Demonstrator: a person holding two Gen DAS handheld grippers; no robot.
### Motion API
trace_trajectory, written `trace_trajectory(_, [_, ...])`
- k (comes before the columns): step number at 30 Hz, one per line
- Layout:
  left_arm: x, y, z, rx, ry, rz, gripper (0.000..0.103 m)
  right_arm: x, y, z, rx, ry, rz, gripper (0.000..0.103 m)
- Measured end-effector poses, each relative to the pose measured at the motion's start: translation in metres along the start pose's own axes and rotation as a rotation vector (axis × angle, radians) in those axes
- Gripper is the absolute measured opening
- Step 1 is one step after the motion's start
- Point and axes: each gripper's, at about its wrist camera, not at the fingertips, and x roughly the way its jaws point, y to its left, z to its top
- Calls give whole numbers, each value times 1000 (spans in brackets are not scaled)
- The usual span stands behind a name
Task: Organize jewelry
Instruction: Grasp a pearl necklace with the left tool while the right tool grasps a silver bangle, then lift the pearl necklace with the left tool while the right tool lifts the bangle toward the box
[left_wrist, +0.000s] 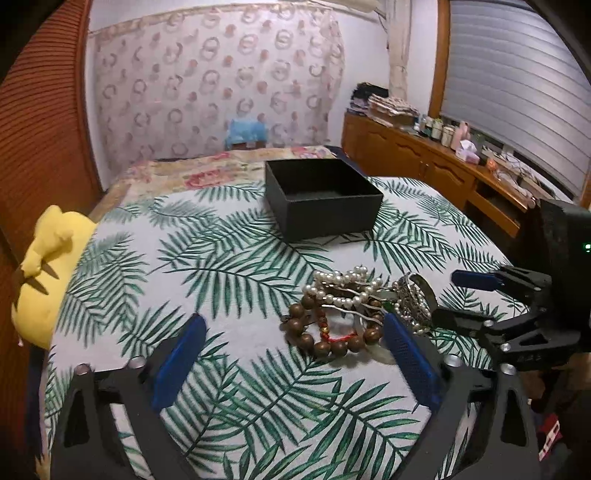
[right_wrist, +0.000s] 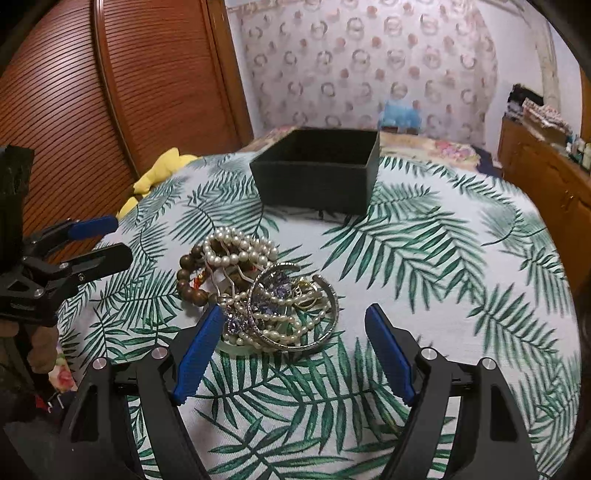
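Room: bedroom, with a louvred wooden door (right_wrist: 110, 92) on the left, a patterned curtain (left_wrist: 214, 85) behind, and a wooden sideboard (left_wrist: 424, 162) under a shuttered window on the right.
Surface: round table under a white cloth with a green palm-leaf print (left_wrist: 229, 258).
Yellow plush toy (left_wrist: 44, 280): at the table's left edge.
Left gripper (left_wrist: 295, 354): jaws spread wide and pinching nothing; its right blue pad lies right against the near edge of the heap, though whether it touches I cannot tell; its left pad is well clear over bare cloth.
Jewelry pile (right_wrist: 258, 291): one tangled heap on the cloth, nearer the grippers than the box.
Brown wooden-bead bracelet (left_wrist: 325, 332): left side of the heap, closest to the left gripper.
White pearl strands (right_wrist: 236, 247): across the top and middle.
Silver bangles (right_wrist: 317, 321): right side, stacked with purple stones.
Black box (left_wrist: 321, 199): open, no lid, empty inside, beyond the heap and apart from it.
Right gripper (right_wrist: 295, 354): jaws spread wide, gripping nothing; its left pad is close beside the heap's near edge, and the bangles lie just ahead of the gap between the pads.
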Motion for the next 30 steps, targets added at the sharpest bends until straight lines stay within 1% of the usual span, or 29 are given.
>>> trace_trajectory(1, [5, 1, 2, -1, 15, -9, 80, 2, 0, 0, 3, 7, 4, 81])
trace_trajectory(2, [9, 1, 3, -3, 30, -20, 77, 4, -1, 0, 5, 12, 7, 81])
trace_trajectory(4, [19, 4, 6, -18, 58, -50, 67, 9, -1, 0, 13, 28, 18, 81])
trace_trajectory(7, [32, 5, 10, -37, 87, -71, 59, 14, -3, 2, 15, 45, 19, 80])
trace_trajectory(10, [42, 5, 16, -44, 101, -91, 57, 16, -5, 3, 13, 52, 20, 70])
trace_trajectory(11, [45, 4, 17, -44, 102, -103, 57, 16, -6, 3, 10, 53, 17, 63])
trace_trajectory(12, [47, 4, 18, -48, 105, -115, 56, 15, -6, 3, 4, 51, 12, 62])
trace_trajectory(14, [53, 4, 20, -61, 119, -135, 52, 15, -7, 2, 0, 47, 12, 61])
trace_trajectory(16, [60, 4, 20, -67, 135, -143, 39, 12, -7, 1, -10, 36, 0, 61])
trace_trajectory(17, [63, 5, 20, -77, 145, -147, 36, 11, -7, 0, -13, 28, -5, 61])
trace_trajectory(20, [68, 6, 21, -95, 150, -159, 34, 6, -8, -1, -13, 14, -12, 61])
trace_trajectory(22, [71, 8, 22, -114, 151, -173, 28, 2, -8, -2, -15, 4, -20, 61])
trace_trajectory(26, [76, 7, 24, -118, 149, -177, 27, -1, -7, -3, -13, -5, -21, 61])
trace_trajectory(27, [76, 7, 24, -117, 145, -175, 23, -1, -7, -3, -15, -6, -23, 61])
trace_trajectory(28, [76, 7, 25, -113, 143, -164, 15, -1, -6, -3, -16, -7, -24, 61])
trace_trajectory(30, [74, 8, 27, -108, 138, -173, 7, -3, -6, -4, -20, -8, -24, 61])
